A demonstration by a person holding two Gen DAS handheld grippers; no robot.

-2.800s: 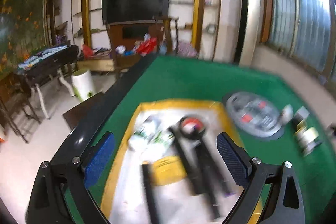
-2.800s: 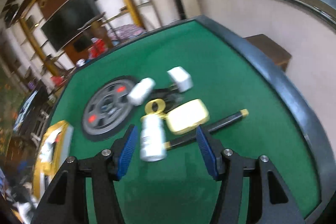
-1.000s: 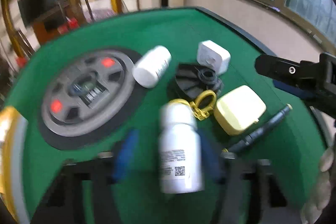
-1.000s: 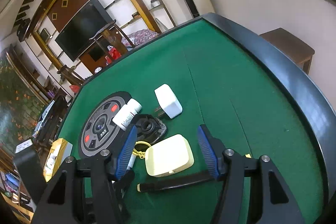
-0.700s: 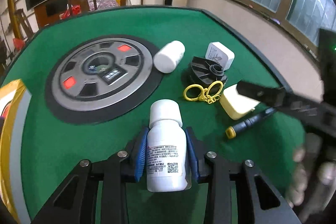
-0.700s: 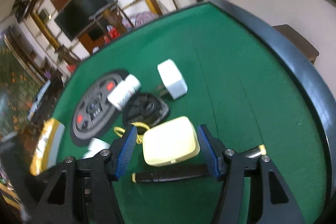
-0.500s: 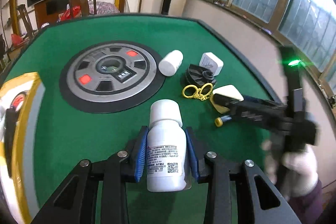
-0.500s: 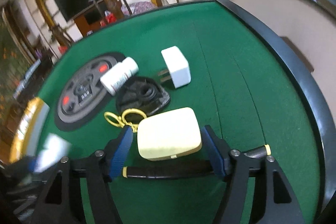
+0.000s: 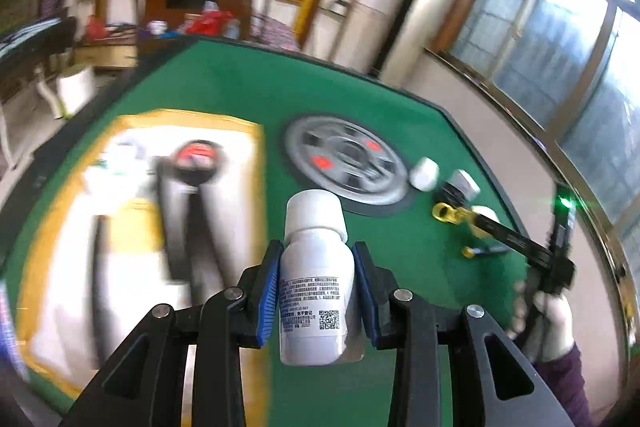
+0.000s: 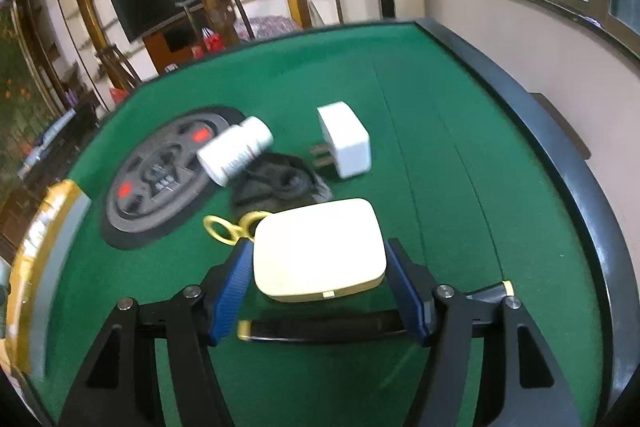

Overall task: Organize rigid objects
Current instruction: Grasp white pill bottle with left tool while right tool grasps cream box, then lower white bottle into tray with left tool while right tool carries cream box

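We hold the white bottle in the left gripper, its blue pads pressed on both sides of the body, so it stays lifted above the green table with its cap pointing away from us. The yellow-edged tray lies just to the left, blurred, with dark tools already in it; we judge the bottle is going there. The right gripper has its jaws around the cream case, and they have just been closing; whether the pads already press on it we cannot tell. A black pen lies under them, so it may be caught too.
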